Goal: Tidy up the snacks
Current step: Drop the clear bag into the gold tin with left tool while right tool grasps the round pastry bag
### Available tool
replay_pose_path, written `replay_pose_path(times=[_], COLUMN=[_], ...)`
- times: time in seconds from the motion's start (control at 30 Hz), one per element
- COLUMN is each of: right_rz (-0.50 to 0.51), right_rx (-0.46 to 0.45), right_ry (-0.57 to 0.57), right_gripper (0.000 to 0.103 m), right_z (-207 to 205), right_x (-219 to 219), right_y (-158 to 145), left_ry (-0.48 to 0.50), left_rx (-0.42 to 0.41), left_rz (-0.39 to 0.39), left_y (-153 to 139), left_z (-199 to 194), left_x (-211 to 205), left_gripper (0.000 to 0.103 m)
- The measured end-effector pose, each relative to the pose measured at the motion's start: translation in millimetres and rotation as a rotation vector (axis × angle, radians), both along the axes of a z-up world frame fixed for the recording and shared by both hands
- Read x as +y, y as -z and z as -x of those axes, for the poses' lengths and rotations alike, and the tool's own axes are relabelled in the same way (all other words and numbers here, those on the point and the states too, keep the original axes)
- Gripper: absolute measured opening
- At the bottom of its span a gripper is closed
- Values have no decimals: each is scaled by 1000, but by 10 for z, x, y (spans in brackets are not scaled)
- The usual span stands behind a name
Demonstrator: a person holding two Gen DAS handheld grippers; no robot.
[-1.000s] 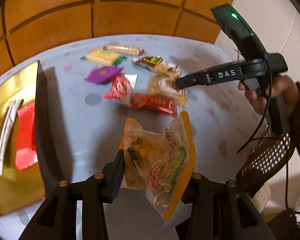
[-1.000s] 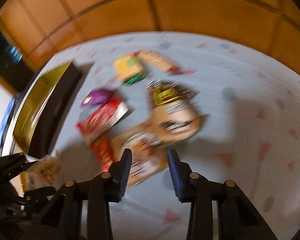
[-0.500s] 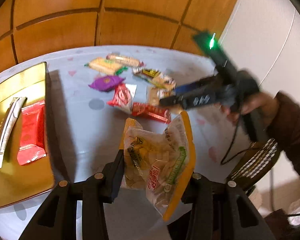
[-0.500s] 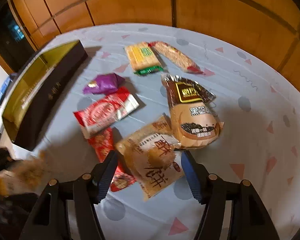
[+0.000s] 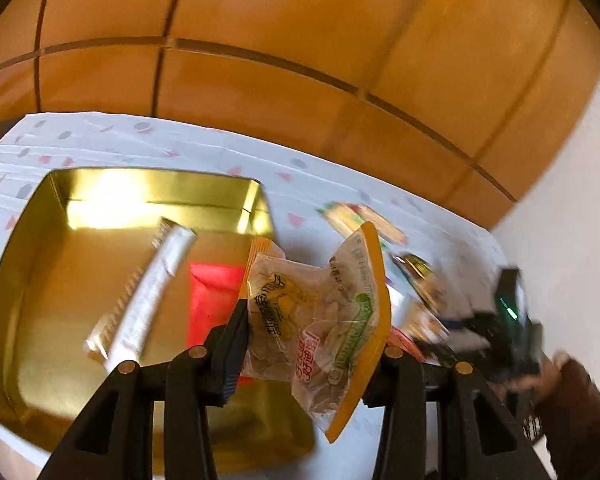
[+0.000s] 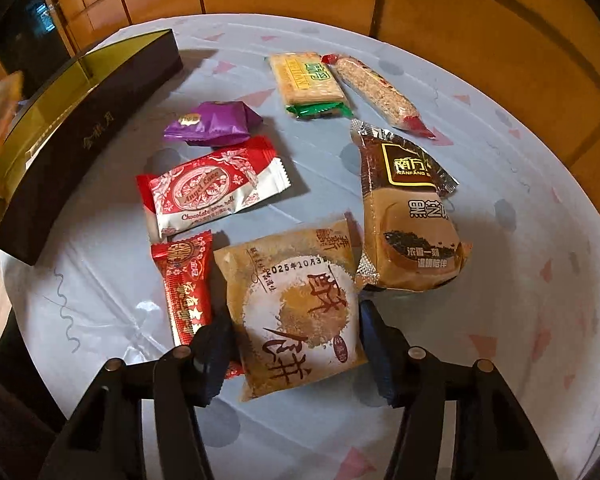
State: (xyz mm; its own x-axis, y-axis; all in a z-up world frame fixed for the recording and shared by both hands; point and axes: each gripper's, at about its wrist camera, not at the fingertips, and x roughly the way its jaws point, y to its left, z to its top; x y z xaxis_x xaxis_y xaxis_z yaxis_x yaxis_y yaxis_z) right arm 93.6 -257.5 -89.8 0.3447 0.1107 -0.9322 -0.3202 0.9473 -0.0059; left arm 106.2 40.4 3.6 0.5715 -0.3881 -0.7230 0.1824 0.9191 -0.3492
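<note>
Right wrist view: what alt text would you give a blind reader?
The open right gripper straddles a tan pastry packet on a patterned tablecloth. Six more wrapped snacks lie beyond it, with a dark gold-lined box at left.

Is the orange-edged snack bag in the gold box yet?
Not yet. The orange-edged snack bag is clamped in the left gripper, held above the gold box near its edge.

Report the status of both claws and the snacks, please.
Left claw holds orange-edged snack bag above gold box. Right claw open, straddling tan pastry packet. Nothing blocking.
</note>
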Motion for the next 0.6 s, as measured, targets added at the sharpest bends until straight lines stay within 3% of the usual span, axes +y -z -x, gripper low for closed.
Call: replay_pose_path(times=[0.27,0.6], right_rz=[13,21], right_rx=[2,-1], right_ry=[9,12], right_gripper=[60,62], right_z=[-41,-61], right_x=[-5,-18], right_y=[21,20], left_ry=[-91,-138], left_rx=[60,78], left_rz=[-71,-63], left_y=[172,238], left_z=[-786,-553], left_x=[5,144], left_gripper=[48,49])
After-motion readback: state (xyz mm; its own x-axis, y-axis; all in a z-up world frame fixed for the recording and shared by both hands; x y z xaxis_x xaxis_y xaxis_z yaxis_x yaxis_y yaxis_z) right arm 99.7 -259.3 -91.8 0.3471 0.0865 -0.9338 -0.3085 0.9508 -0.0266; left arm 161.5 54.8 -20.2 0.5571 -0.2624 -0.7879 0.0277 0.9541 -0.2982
